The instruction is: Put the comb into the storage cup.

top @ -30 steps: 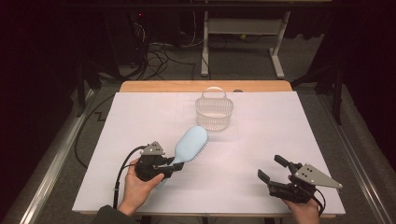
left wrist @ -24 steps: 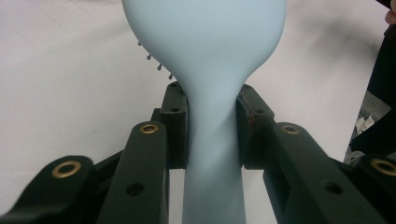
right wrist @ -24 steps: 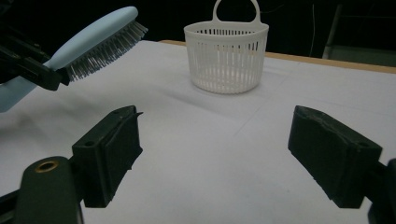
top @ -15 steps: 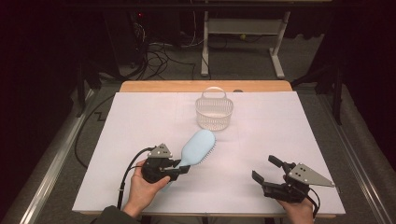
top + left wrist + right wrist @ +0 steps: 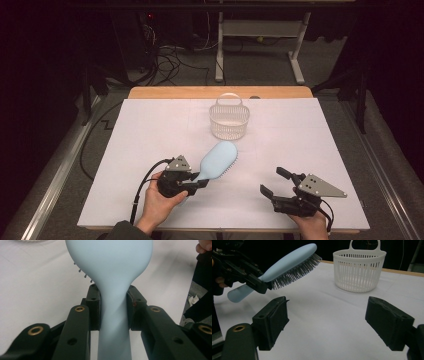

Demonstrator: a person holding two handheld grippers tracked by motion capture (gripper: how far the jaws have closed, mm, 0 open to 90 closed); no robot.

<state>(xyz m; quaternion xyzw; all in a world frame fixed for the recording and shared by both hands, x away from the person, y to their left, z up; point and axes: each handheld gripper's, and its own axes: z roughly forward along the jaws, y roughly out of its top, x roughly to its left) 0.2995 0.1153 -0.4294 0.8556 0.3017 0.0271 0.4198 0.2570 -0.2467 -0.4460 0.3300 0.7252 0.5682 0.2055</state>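
You've lifted the hairbrush off the table, left gripper clamped on its handle, head aimed at the 1 o'clock basket; right gripper open, empty.

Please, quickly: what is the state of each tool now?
Left tool: closed on the handle of the light blue hairbrush.
Right tool: open, holding nothing.

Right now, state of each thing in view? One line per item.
hairbrush: lifted off the table, clamped at the neck of its handle, head raised toward the basket, bristles facing down and to the right.
basket: upright on the white sheet, handle up, nothing visible inside.
left gripper: shut on the hairbrush.
right gripper: open, nothing between its jaws, low over the table.
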